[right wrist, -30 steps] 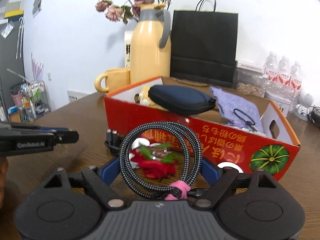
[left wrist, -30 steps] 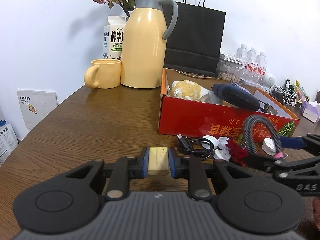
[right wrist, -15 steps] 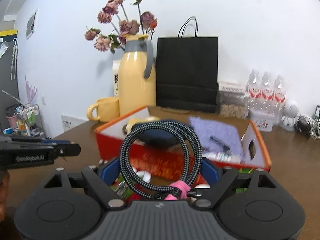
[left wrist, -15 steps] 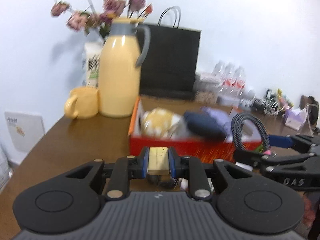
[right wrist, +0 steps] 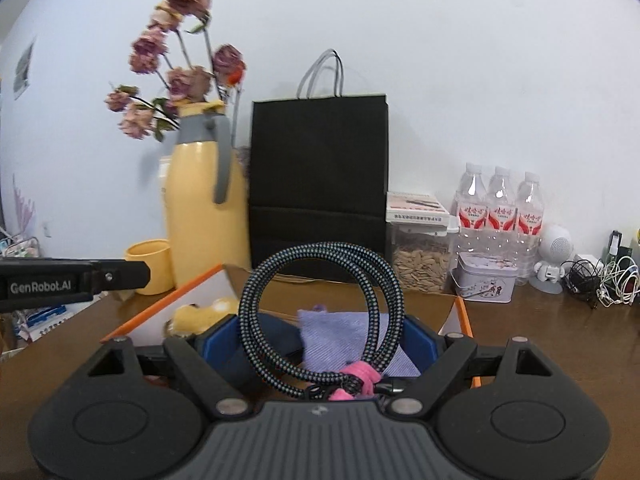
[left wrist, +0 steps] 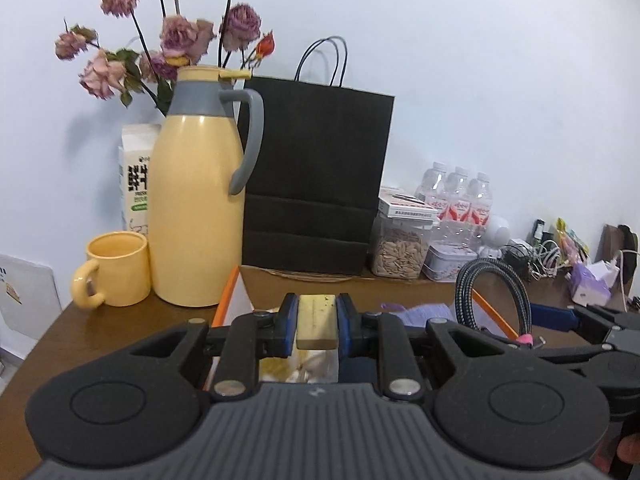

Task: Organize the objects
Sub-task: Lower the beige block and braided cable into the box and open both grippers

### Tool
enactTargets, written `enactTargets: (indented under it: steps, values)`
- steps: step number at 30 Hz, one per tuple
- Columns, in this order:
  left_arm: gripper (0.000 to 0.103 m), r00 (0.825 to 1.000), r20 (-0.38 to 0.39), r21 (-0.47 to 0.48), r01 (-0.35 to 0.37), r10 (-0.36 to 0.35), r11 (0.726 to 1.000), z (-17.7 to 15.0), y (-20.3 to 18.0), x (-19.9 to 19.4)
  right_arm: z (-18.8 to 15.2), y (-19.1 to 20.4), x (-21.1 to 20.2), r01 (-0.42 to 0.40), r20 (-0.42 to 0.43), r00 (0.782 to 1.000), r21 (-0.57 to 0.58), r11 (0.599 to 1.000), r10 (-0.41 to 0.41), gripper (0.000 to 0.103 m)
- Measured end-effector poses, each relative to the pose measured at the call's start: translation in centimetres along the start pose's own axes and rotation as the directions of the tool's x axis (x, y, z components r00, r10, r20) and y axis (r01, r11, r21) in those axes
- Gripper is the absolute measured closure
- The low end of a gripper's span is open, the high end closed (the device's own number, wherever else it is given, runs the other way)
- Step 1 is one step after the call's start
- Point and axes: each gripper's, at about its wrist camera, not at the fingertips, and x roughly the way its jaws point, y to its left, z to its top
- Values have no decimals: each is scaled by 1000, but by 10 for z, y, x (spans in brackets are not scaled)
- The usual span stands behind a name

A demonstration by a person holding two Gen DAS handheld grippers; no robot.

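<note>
While its blue pads clamp a small pale-yellow rectangular block [left wrist: 316,322], the left tool [left wrist: 317,324] holds that block upright, long axis running away from the camera toward the far wall. Gripped between wide-spread blue pads, a coiled black-and-white braided cable [right wrist: 320,312] bound with a pink tie [right wrist: 358,378] stands on edge in the right tool [right wrist: 320,342], the loop's flat face toward the camera and the tied end lowest. Both tools hang above an orange-rimmed cardboard box [right wrist: 160,306] on the brown wooden desk [right wrist: 560,332]. Inside the box lie a fluffy yellow item [right wrist: 202,312], a dark blue pouch [right wrist: 280,336] and a lilac cloth [right wrist: 340,332]. Beyond the box stand a yellow ceramic mug [left wrist: 116,268], a tall yellow thermos jug with a grey handle [left wrist: 196,208], a milk carton [left wrist: 136,176], dried pink roses [left wrist: 176,36] and a black paper bag [left wrist: 316,176]. Farther right are a clear jar of seeds [right wrist: 418,260], a small tin [right wrist: 484,278], three water bottles [right wrist: 500,208] and tangled wires [right wrist: 604,276].
</note>
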Motion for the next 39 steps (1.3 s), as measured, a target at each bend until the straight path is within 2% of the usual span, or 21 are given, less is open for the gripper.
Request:
enactTargets:
  steps: [5,11,16,17,18,19,20,21,22,24,32,39]
  values:
    - [82,999,-49,-56,12,-14,998,6,5,37,3,-16,36,-1,-47,999,27,1000,2,18]
    - [82,996,-88,-31,-2,0,1000,4,8,66,-1,-29,66,9,-84,996,52,999,-5,18]
    - [82,995,-102,-7,8,-8,1000,2,6,74,-5,-29,79,9,-118,993,42,999,-4,18]
    - [79,994,-105,-2,5,-5,1000,1,5,75,-6,-28,80,11,-126,992,39,999,-6,17]
    - [75,995,-102,3,-2,2,1000,0,5,74,-6,-28,80,11,-133,991,36,999,-6,17]
    - [60,995,-98,8,-6,6,1000,0,4,73,-6,-28,81,17,-140,990,37,999,-11,17]
    - [37,996,-91,10,-10,11,1000,1,4,72,-6,-28,80,22,-143,990,36,999,-17,13]
    - [23,997,-80,12,-21,22,1000,1,4,70,-5,-28,80,27,-142,990,36,999,-21,5]
    - [2,997,-66,15,-31,32,999,2,4,68,-5,-29,78,32,-139,990,41,999,-26,2]
    - [0,998,-34,19,-51,51,999,3,3,64,-3,-30,75,29,-133,991,49,998,-23,0]
    - [0,997,-38,-5,-65,65,998,6,6,63,1,-31,71,21,-124,992,53,998,-15,0]
    - [0,998,0,2,-67,67,998,6,4,50,3,-30,65,27,-116,993,48,998,-21,0]
